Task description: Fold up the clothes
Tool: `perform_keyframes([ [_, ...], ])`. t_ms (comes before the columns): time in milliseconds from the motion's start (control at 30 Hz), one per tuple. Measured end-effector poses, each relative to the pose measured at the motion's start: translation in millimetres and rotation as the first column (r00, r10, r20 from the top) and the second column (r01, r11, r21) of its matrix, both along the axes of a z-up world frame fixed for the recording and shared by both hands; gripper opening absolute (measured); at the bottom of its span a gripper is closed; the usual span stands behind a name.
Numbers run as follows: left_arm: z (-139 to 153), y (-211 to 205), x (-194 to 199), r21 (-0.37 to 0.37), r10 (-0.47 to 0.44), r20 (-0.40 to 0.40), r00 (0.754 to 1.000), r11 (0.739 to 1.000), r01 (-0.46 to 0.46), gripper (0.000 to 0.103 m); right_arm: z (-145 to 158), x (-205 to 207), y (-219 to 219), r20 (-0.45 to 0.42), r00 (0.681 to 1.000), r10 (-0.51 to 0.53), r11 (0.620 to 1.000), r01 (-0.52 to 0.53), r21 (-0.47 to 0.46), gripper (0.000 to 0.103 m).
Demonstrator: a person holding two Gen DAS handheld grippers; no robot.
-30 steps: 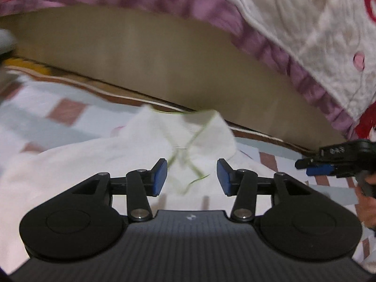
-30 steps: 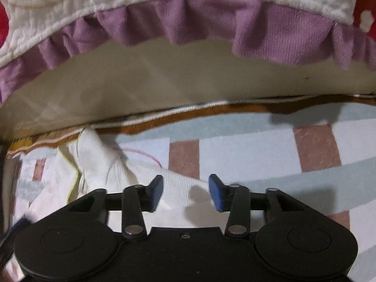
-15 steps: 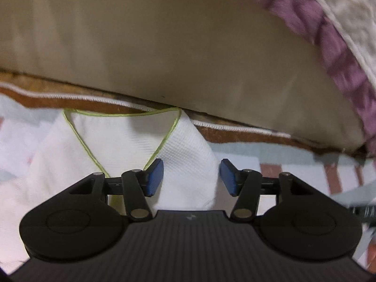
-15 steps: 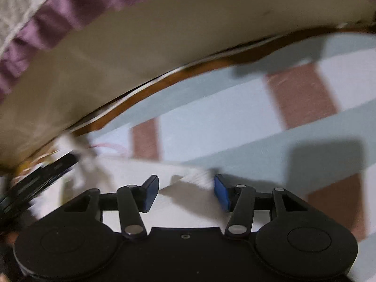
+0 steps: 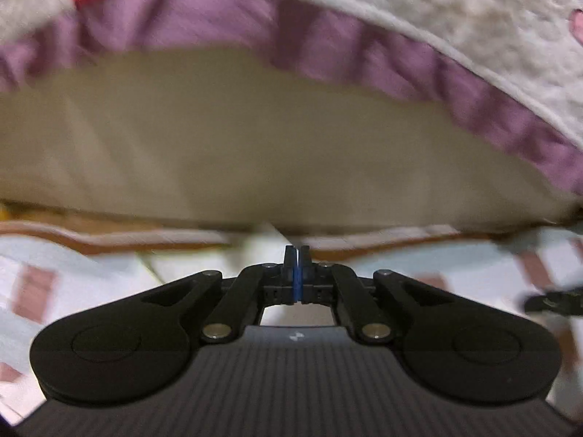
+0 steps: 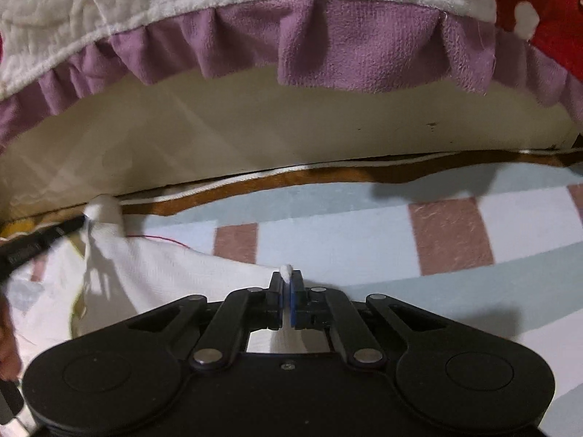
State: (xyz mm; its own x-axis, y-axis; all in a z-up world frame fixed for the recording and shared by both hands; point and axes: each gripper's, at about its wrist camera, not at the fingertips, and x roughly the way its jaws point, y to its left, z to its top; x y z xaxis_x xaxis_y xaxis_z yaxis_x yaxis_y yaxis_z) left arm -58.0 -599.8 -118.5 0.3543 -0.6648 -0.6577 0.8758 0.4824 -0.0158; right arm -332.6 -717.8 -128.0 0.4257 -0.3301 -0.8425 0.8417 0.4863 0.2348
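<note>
A white shirt with thin green trim lies on the checked mat. In the right wrist view my right gripper is shut on a fold of its edge, a tuft of cloth poking up between the blue pads. The left gripper shows at the far left of that view, holding the shirt's collar end up. In the blurred left wrist view my left gripper is shut on the white shirt, whose corner stands just beyond the tips. The right gripper is a dark blur at the right edge.
A mat of pale blue, white and brown squares with a brown border covers the floor. Straight ahead rises a cream bed side, overhung by a quilt with a purple ruffle. A hand shows at the left edge.
Both grippers went from open over the shirt to shut on its cloth. The left one dropped low and closed on the collar end; the right one closed on the shirt's edge.
</note>
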Motion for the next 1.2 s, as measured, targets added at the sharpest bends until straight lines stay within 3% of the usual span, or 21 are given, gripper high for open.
perform_keyframes([
  [100, -12.3, -3.5, 19.3, 0.012, -0.002, -0.094, 0.996, 1.0, 0.003, 0.0, -14.8, 6.3, -6.7, -0.039, 0.999, -0.003, 1.0, 0.004, 0.029, 0.002],
  [200, -6.3, 18.6, 25.9, -0.004, 0.044, -0.141, 0.989, 0.999, -0.045, 0.003, -21.8, 10.1, -8.3, -0.067, 0.998, -0.011, 0.999, 0.013, 0.031, 0.003],
  [267, 0.7, 46.2, 25.3, -0.012, 0.047, -0.155, 0.987, 0.999, -0.05, 0.014, -21.6, 10.8, -7.4, -0.086, 0.996, -0.015, 1.0, 0.017, 0.021, 0.003],
  [367, 7.4, 107.1, 25.1, 0.017, 0.092, -0.142, 0.986, 0.996, -0.09, 0.016, -21.4, 12.0, -6.0, -0.115, 0.993, -0.023, 1.0, 0.023, 0.007, 0.004],
  [533, 16.9, 214.2, 25.4, 0.071, 0.185, -0.112, 0.976, 0.981, -0.178, 0.025, -4.0, 7.9, 0.6, -0.174, 0.979, -0.104, 0.989, 0.083, -0.125, 0.029],
  [567, 18.4, 238.4, 25.6, 0.075, 0.215, -0.112, 0.97, 0.975, -0.207, 0.027, -1.3, 4.7, 1.0, -0.126, 0.986, -0.11, 0.991, 0.099, -0.09, 0.037],
  [633, 19.9, 284.6, 27.5, 0.087, 0.276, -0.126, 0.953, 0.96, -0.266, 0.031, 1.6, -2.4, 1.6, 0.01, 0.992, -0.124, 0.992, 0.124, 0.034, 0.037],
  [733, 16.4, 310.9, 28.2, 0.069, 0.31, -0.14, 0.94, 0.95, -0.303, 0.032, -0.5, -10.1, 13.7, 0.234, 0.958, -0.166, 0.96, 0.103, 0.26, 0.039],
  [800, 13.5, 323.6, 28.4, 0.053, 0.327, -0.149, 0.933, 0.945, -0.322, 0.032, 1.7, -9.2, 30.5, 0.295, 0.94, -0.17, 0.946, 0.072, 0.315, 0.039],
  [933, 7.6, 349.2, 28.8, 0.022, 0.358, -0.168, 0.918, 0.933, -0.36, 0.039, 19.6, 1.2, 62.8, 0.316, 0.946, -0.065, 0.954, -0.034, 0.298, 0.052],
  [1067, 1.8, 374.8, 29.1, -0.008, 0.389, -0.188, 0.902, 0.918, -0.397, 0.04, 25.9, -1.7, 86.6, 0.261, 0.964, -0.049, 0.964, -0.023, 0.266, 0.06],
  [1200, -4.0, 400.4, 29.5, -0.038, 0.418, -0.209, 0.884, 0.9, -0.434, 0.041, 12.8, -2.9, 101.2, 0.159, 0.986, -0.058, 0.965, 0.014, 0.263, 0.06],
])
